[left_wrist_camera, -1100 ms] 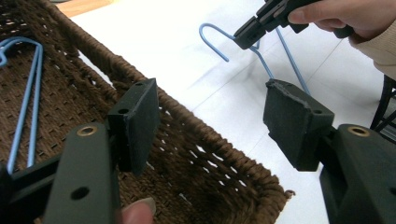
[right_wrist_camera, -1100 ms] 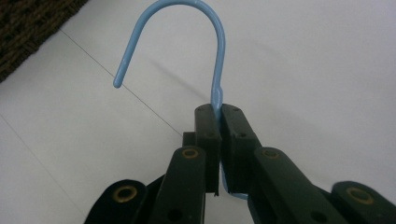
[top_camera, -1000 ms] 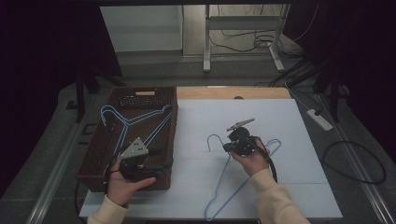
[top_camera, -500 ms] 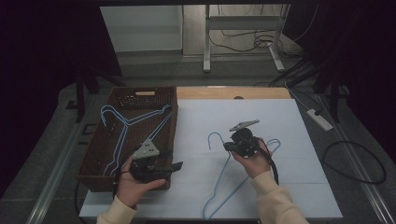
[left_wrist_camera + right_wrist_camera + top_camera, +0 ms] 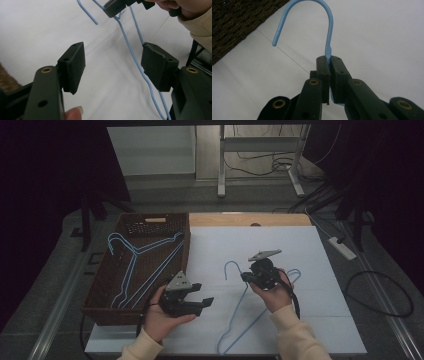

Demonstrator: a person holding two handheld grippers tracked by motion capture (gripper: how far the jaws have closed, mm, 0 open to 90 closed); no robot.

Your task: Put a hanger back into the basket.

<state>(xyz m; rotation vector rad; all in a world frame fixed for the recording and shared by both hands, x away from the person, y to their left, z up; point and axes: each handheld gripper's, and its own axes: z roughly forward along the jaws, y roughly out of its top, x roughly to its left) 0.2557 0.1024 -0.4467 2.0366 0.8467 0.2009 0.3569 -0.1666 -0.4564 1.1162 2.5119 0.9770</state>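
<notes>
In the high view the right gripper (image 5: 246, 277) is clenched on the neck of a blue wire hanger (image 5: 240, 312) that lies on the white table (image 5: 320, 255), its hook curving up to the left of the jaws and its body running down toward the near edge. The left gripper (image 5: 207, 303) sits just right of the wicker basket (image 5: 100, 312), jaws spread wide and holding nothing, pointing toward the hanger's long wire. Two more blue hangers (image 5: 137, 265) lie inside the basket.

In the left gripper view the jaws stand apart over the table; the hanger (image 5: 135, 61) runs diagonally between them, close to the right pad, not touched. The right gripper (image 5: 117, 7) pinches the wire at the top.

In the right gripper view the jaws are pressed together on the hanger (image 5: 328, 32) just below its hook; the basket (image 5: 237, 22) fills the upper left corner
</notes>
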